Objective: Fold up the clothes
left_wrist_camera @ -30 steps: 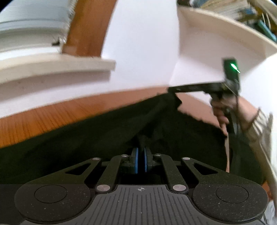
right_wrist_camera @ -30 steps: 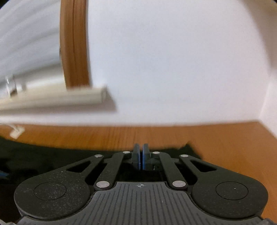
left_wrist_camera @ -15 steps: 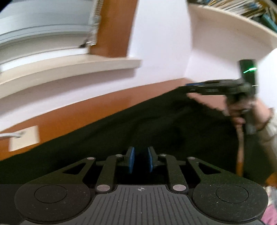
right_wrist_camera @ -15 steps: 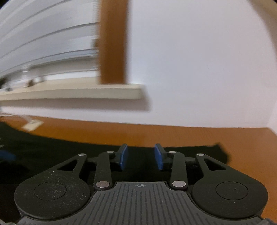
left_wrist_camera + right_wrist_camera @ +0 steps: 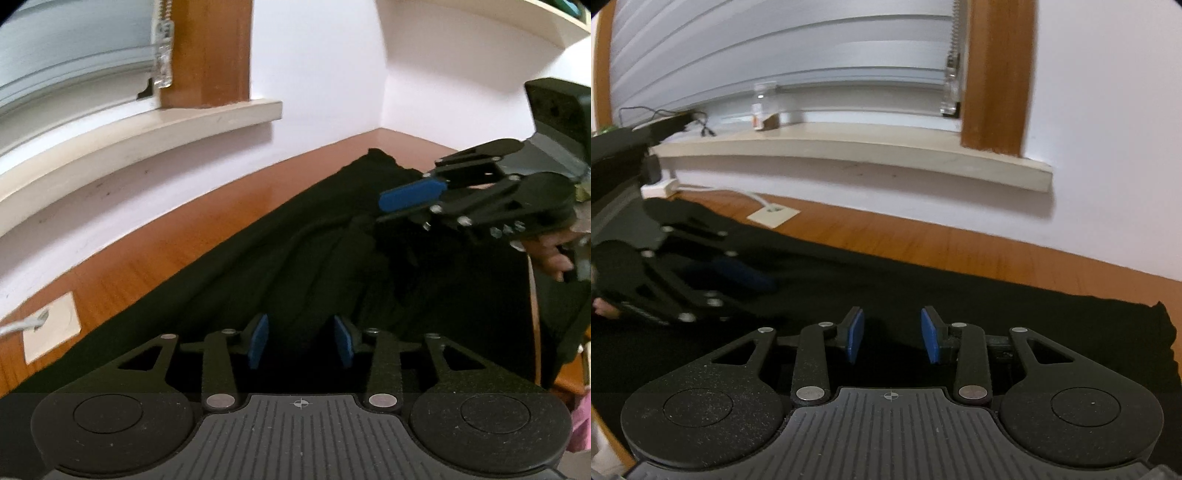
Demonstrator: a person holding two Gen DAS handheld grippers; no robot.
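A dark, almost black garment lies spread over the wooden table, with soft folds running away from me. My left gripper hovers low over its near part. Its jaws are opening, and the blue pads stand apart with cloth showing in the gap but not pinched. My right gripper is open above the same garment near its right edge, pads clear of the cloth. In the left wrist view the right gripper hangs over the garment's far corner, held by a hand. The left gripper appears blurred at the left.
The table ends at a white wall under a pale windowsill with blinds and a small bottle. A white socket plate with a cable lies on the wood behind the garment. A white shelf juts out at the upper right.
Both grippers went from shut to open and let the cloth drop. The right gripper swung left, toward the left one, and now looks at the window. The garment lies flatter.
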